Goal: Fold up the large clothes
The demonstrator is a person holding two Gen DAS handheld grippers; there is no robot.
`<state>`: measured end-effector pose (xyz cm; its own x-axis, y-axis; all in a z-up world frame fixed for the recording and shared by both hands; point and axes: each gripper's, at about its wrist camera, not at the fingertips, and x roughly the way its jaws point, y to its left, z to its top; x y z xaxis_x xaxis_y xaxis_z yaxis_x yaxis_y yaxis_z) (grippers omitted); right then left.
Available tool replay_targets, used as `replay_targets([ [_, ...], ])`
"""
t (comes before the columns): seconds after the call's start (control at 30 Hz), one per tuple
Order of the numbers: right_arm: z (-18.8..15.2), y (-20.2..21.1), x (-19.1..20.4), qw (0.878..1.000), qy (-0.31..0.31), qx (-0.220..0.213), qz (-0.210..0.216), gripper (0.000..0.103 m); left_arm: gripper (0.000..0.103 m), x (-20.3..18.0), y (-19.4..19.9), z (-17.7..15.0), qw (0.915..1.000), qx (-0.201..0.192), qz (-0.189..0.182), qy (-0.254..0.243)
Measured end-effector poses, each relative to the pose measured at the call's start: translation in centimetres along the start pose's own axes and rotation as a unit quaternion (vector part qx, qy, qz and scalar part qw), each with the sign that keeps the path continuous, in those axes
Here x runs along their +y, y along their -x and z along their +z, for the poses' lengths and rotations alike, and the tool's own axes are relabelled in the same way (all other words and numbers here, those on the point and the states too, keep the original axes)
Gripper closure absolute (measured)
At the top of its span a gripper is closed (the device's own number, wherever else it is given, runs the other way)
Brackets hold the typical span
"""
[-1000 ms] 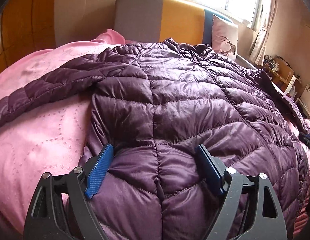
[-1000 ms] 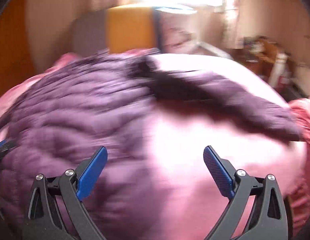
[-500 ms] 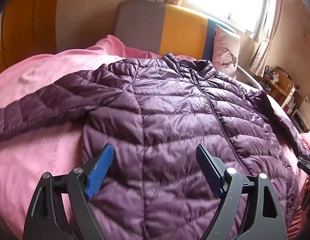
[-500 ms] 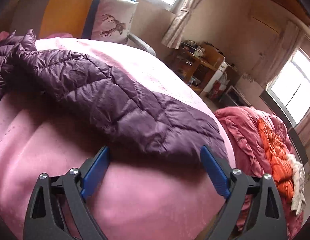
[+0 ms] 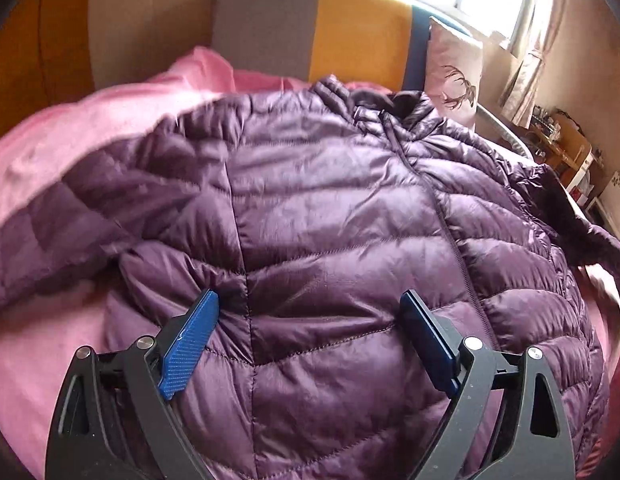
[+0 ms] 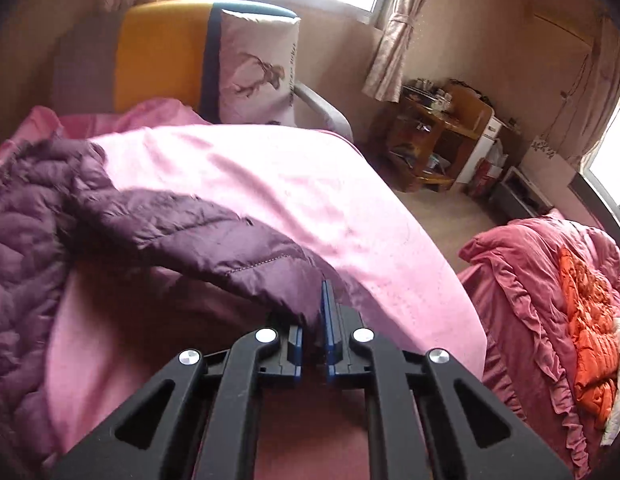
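Purple puffer jacket [image 5: 330, 216] spread front-up on the pink bed [image 5: 50, 152], collar toward the headboard [image 5: 310, 28]. Left gripper [image 5: 310, 344] above the lower front panel, jaws spread wide and opening, quilted fabric between the blue pads, unpinched. Right gripper [image 6: 316, 312] clamped shut on the cuff of the jacket's sleeve [image 6: 214, 248], near the bed's right edge.

Purple quilted jacket [image 5: 330, 208] front-up on pink bedspread [image 5: 42, 148], left hand-held gripper [image 5: 310, 316] opening wide above its lower panels.
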<state>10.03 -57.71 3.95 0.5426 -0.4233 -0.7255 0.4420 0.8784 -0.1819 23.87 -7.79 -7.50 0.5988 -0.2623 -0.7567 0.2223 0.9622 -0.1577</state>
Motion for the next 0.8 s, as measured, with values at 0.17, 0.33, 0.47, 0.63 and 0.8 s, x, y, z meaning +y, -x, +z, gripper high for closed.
replay_targets([
  [0.17, 3.1, 1.5, -2.9, 0.993, -0.056, 0.053, 0.091, 0.096, 0.004, -0.2, -0.6, -0.2, 0.9999, 0.009, -0.010, -0.005],
  [0.33, 5.7, -1.7, -5.8, 0.989, -0.092, 0.095, 0.070, 0.096, 0.004, -0.4, -0.9, -0.3, 0.9998, 0.013, -0.009, -0.008],
  [0.47, 7.3, -6.4, -8.1, 0.980, -0.143, 0.130, 0.045, 0.087, 0.004, -0.3, -1.0, -0.3, 0.9998, 0.014, -0.009, -0.008],
  [0.63, 8.7, -9.3, -9.9, 0.981, -0.144, 0.100, -0.079, 0.029, 0.004, -0.4, -1.1, -0.3, 0.9999, 0.013, -0.006, -0.010],
  [0.8, 7.8, -8.2, -11.0, 0.975, -0.189, 0.054, -0.103, 0.020, 0.004, -0.6, -1.1, -0.4, 0.9998, 0.013, 0.001, -0.014],
])
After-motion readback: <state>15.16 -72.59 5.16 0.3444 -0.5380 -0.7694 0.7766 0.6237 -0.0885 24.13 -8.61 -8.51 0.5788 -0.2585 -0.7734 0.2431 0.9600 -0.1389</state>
